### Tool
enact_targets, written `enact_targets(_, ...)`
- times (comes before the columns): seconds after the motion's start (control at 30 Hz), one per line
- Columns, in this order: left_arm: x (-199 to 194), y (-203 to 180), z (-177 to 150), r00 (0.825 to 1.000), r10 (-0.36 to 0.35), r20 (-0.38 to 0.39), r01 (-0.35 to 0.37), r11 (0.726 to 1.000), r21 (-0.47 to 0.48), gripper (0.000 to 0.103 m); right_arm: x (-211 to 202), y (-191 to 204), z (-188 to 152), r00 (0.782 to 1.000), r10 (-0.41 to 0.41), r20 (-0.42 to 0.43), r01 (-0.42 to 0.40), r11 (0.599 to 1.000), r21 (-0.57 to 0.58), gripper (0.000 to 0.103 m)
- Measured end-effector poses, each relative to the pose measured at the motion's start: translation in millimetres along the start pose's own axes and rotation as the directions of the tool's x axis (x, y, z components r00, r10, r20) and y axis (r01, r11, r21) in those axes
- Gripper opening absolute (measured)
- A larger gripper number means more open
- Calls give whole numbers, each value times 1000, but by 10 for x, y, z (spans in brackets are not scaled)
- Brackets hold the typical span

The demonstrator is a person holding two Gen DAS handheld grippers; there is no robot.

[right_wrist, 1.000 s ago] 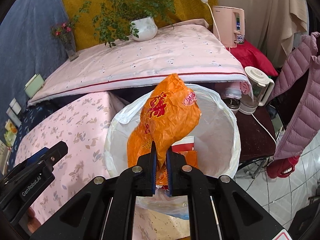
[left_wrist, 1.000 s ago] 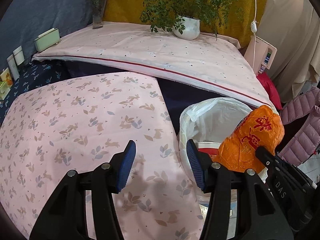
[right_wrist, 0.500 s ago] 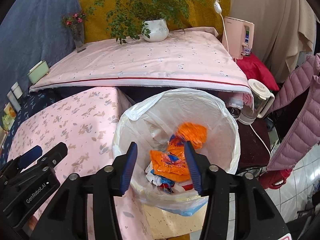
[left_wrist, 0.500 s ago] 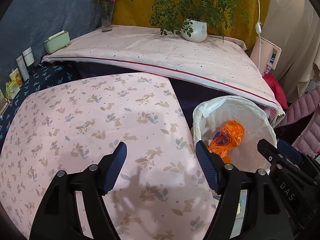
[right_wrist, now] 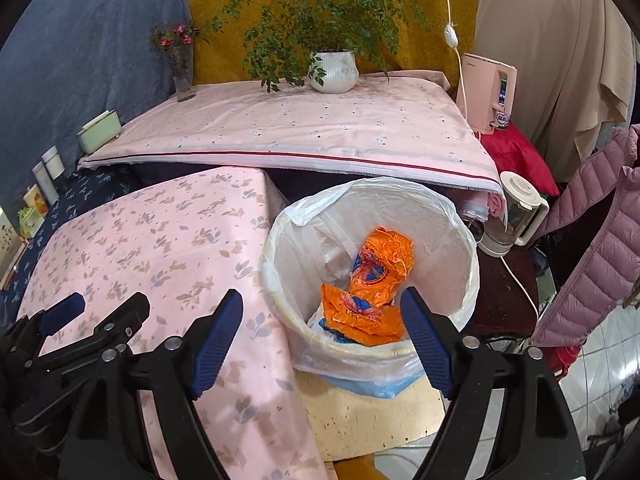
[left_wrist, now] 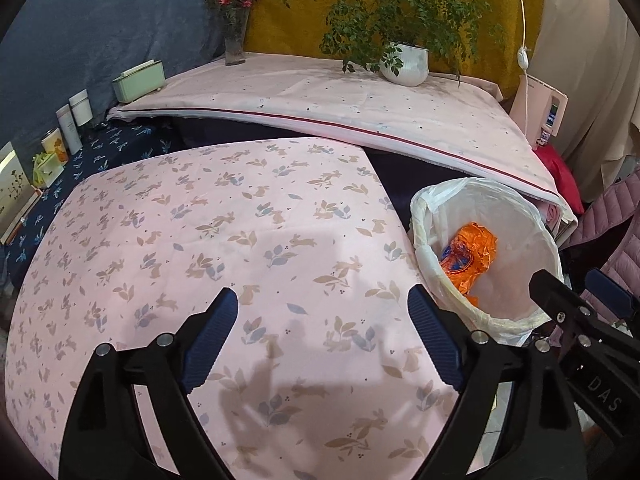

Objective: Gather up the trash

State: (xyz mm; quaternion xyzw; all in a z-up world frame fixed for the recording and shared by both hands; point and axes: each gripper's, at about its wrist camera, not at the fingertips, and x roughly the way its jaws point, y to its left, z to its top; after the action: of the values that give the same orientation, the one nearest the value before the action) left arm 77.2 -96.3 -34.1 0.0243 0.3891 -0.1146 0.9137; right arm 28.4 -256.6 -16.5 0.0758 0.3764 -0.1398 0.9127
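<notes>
trash: right gripper [right_wrist: 322, 334] jaws apart, empty, above bin [right_wrist: 460, 236], lower centre of frame. orange wrapper [right_wrist: 380, 264] lies inside. left gripper [left_wrist: 322, 338] apart, empty, over tablecloth [left_wrist: 200, 220]. step judged: drop done; next, seek further trash.

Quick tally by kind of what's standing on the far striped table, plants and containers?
Potted plant: 1
Flower vase: 1
Green box: 1
Total: 3, on the far table
</notes>
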Motion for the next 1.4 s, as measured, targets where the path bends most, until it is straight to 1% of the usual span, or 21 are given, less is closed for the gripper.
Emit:
enact_targets(0.1, -52, 56, -68, 1000, 10, -1, -10, 1000, -3, 87, -39, 30, -58, 1000, 16, -7, -16, 1000, -5, 84)
enact_targets(0.23, -96, 132, -166, 1000, 24, -5, -24, 1000, -8, 88, -70, 87, -142, 1000, 21, -14, -22, 999, -30, 85)
enact_targets(0.43, -121, 196, -302, 999, 37, -22, -37, 999, -10, 89, -135, 109, -249, 1000, 17, -8, -17, 1000, -22, 87)
enact_targets(0.53, -139, 207, -358, 999, 51, -20, -51, 999, -4, 89, -155, 95, -293, 1000, 16, -8, -16, 1000, -17, 96)
enact_targets(0.77, -151, 223, -418, 998, 59, -25, -59, 998, -4, 92, -166, 65, -413, 1000, -15, -14, 14, 1000, -12, 96)
enact_targets(0.93, -144, 213, -468, 998, 64, -26, -64, 998, -4, 93, -172, 70, -493, 999, -51, -20, 49, 998, -50, 96)
enact_targets(1.2, -70, 173, -531, 997, 69, -38, -68, 998, 12, 94, -97, -19, -598, 996, -78, -33, 77, 997, -16, 96)
enact_targets(1.4, -21, 118, -501, 997, 62, -42, -61, 998, 13, 94, -56, -99, -617, 994, -105, -38, 105, 994, -3, 96)
